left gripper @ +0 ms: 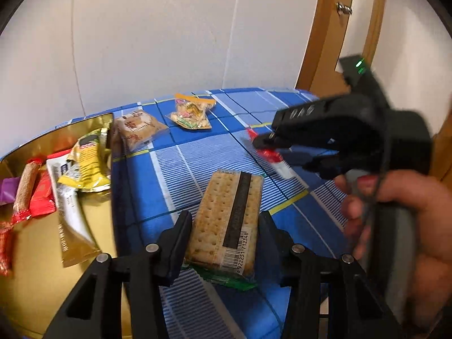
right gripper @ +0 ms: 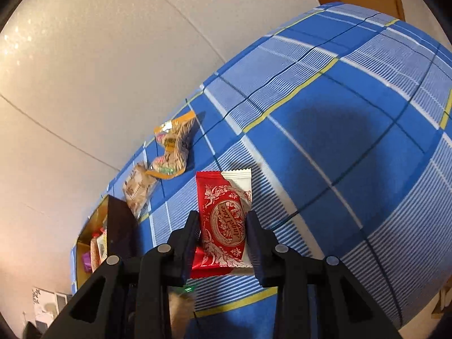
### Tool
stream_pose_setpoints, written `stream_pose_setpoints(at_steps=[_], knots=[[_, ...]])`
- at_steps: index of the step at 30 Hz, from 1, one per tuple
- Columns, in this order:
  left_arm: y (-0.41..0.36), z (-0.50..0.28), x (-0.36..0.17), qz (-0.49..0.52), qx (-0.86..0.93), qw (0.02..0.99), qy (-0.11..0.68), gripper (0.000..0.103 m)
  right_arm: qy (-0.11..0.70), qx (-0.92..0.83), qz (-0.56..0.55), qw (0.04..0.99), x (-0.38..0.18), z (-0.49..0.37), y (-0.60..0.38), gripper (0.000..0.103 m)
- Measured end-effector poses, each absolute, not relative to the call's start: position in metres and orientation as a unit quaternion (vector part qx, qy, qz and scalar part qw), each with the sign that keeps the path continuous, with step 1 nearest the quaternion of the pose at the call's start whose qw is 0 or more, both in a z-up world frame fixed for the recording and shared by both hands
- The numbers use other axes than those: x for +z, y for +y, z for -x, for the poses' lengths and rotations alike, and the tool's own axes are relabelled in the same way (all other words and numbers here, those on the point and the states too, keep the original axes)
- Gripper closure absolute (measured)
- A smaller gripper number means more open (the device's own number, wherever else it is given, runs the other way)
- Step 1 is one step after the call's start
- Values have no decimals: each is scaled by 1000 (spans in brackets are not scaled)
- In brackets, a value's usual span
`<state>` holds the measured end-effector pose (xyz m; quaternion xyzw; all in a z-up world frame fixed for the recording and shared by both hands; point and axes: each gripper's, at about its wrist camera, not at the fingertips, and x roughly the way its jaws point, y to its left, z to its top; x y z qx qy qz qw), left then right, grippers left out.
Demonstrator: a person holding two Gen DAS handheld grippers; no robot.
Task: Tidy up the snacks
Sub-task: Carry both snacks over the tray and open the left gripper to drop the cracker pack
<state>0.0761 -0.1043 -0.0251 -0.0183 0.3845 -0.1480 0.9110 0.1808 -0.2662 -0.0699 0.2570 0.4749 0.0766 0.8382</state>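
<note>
Left wrist view: the left gripper (left gripper: 224, 226) reaches up from the bottom of the frame, angled down at a blue, white and yellow checked tablecloth (left gripper: 180, 163). Its two black fingers are clamped on a clear-wrapped pack of square crackers with a black stripe and a barcode label (left gripper: 226, 226), which stands lengthwise between them at lower centre. At the left edge sits a gold tray (left gripper: 42, 141) holding several wrapped snacks, among them a yellow packet (left gripper: 90, 163). At its far corner lies a clear bag of pale brown biscuits (left gripper: 139, 130), and further back, at centre, a clear bag of mixed snacks with an orange top (left gripper: 192, 111). On the right a bare hand (left gripper: 395, 220) grasps the handle of the right gripper (left gripper: 271, 144), which points leftward with a red and white packet (left gripper: 271, 155) pinched at its tips.

Right wrist view: the scene is tilted, with the tablecloth rising to the upper right. The right gripper's fingers, at bottom centre, are closed on the sides of the red and white packet, printed "Angel Love". The biscuit bag and the orange-topped bag lie at centre left, with the gold tray at lower left.
</note>
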Motion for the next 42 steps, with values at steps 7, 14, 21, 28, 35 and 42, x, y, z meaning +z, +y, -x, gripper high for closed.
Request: stream_pose_setpoints(at_steps=[7, 14, 21, 28, 35, 42], knots=[[-93, -67, -10, 22, -142, 918, 368, 54, 473, 91, -234, 844, -66, -181, -251, 70], [-64, -61, 5, 53, -131, 925, 352, 54, 463, 97, -222, 853, -59, -179, -244, 70], [-14, -54, 12, 86, -89, 932, 341, 54, 445, 100, -198, 868, -46, -173, -234, 70], [49, -55, -6, 158, -32, 915, 369, 54, 425, 133, -181, 877, -34, -168, -214, 70], [87, -53, -24, 166, 13, 910, 380, 54, 416, 165, -169, 878, -28, -168, -191, 70], [122, -53, -42, 178, 55, 899, 397, 54, 402, 211, -143, 879, -17, -164, -157, 70]])
